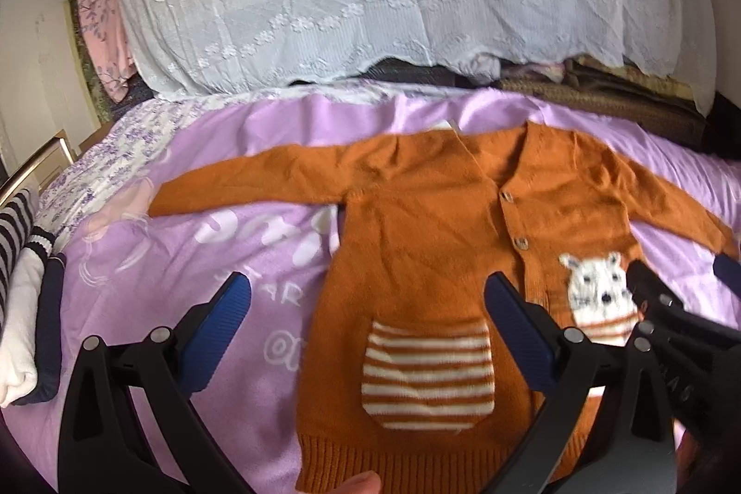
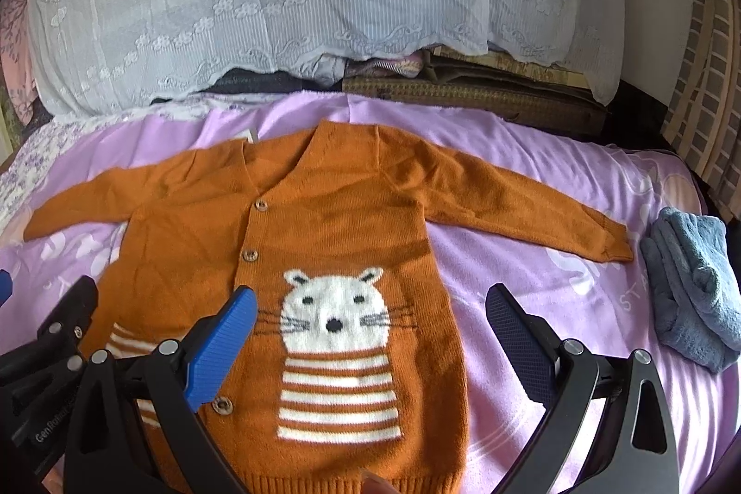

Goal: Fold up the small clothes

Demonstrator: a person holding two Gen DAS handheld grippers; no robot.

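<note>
Hovering released over the orange cardigan [image 2: 296, 216], both claws (left [image 1: 366, 304], right [image 2: 370, 309]) grip nothing.

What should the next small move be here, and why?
Probably bring the left gripper over to the left sleeve to fold it inward. The orange cardigan lies flat and buttoned on the purple sheet, both sleeves are spread out, and both grippers are open and holding nothing.

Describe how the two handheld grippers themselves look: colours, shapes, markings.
Both match. The left gripper and right gripper have black, angular linkage arms joined by round silver pins, with triangular cut-outs nearer the camera. Their jaws carry blue ribbed pads. White lettering runs along the left gripper's body, seen from the right wrist view, only partly legible. No cables or sleeves show.
</note>
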